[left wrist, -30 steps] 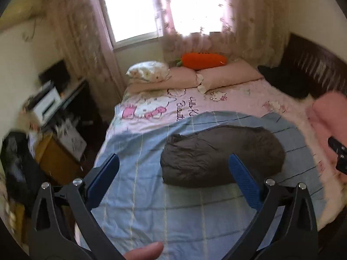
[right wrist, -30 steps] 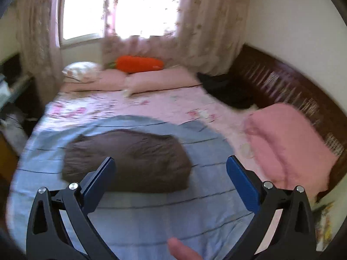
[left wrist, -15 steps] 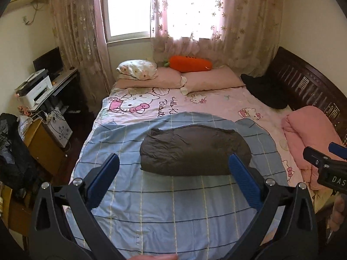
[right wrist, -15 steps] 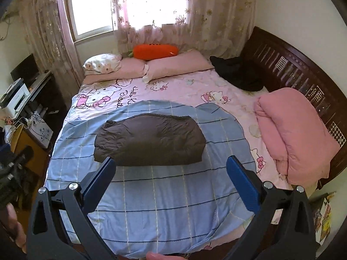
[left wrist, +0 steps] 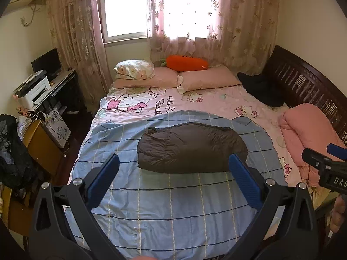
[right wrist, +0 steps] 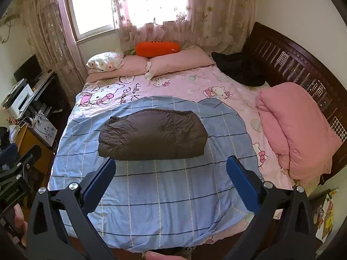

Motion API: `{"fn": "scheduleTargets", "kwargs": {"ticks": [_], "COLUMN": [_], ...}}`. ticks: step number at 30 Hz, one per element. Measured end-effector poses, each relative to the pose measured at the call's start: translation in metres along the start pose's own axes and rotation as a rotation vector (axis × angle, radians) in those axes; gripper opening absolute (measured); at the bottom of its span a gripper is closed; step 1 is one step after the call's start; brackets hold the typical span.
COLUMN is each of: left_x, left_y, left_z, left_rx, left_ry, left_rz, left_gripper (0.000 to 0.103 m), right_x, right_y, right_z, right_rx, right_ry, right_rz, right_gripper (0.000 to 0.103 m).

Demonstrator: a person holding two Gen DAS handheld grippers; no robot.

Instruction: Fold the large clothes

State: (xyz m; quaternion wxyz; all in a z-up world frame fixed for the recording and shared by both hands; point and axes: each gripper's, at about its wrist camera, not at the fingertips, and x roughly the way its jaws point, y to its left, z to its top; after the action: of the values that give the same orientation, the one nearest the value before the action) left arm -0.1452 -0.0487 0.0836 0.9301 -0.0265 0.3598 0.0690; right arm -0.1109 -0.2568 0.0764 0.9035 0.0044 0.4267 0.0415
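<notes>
A dark brown puffy garment (left wrist: pixel 190 148) (right wrist: pixel 153 137) lies folded into a compact bundle on a blue checked sheet (left wrist: pixel 173 205) (right wrist: pixel 164 192) spread over the bed. My left gripper (left wrist: pixel 173 169) hangs above the foot of the bed, open and empty, well short of the bundle. My right gripper (right wrist: pixel 170 170) is likewise open and empty above the sheet's near part. The right gripper's body shows at the right edge of the left wrist view, and the left gripper's body at the left edge of the right wrist view.
A folded pink quilt (right wrist: pixel 297 130) and a black garment (right wrist: pixel 238 69) lie along the dark wooden headboard (right wrist: pixel 303 65) at right. Pillows (left wrist: pixel 173 79) and an orange carrot cushion (left wrist: pixel 186 62) sit under the window. A desk with a printer (left wrist: pixel 34 91) and cabinets stand left.
Both views have pulled back and risen, so the bed shows whole and sharp. The bundle has not moved. Both grippers stay open.
</notes>
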Motion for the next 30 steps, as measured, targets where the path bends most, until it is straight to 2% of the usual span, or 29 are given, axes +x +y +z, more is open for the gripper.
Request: {"fn": "scheduleTargets", "kwargs": {"ticks": [7,13,30], "left_x": [-0.005,-0.009,-0.008], "left_y": [0.000,0.006,0.013], "left_z": [0.002,0.003,0.008], "left_rx": [-0.016,-0.019,-0.013], "left_ry": [-0.016,-0.047,-0.051], "left_rz": [-0.014,0.003,0.002], "left_gripper": [0.101,0.101,0.101], "right_x": [0.001,0.003,0.002], "right_y": [0.003,0.005,0.007], "right_z": [0.003,0.003,0.004], "right_rx": [-0.002,0.002,0.003], "right_ry": [-0.003,0.004,0.011], "right_rz": [0.004,0.006,0.002], "right_gripper": [0.102,0.102,0.102]}}
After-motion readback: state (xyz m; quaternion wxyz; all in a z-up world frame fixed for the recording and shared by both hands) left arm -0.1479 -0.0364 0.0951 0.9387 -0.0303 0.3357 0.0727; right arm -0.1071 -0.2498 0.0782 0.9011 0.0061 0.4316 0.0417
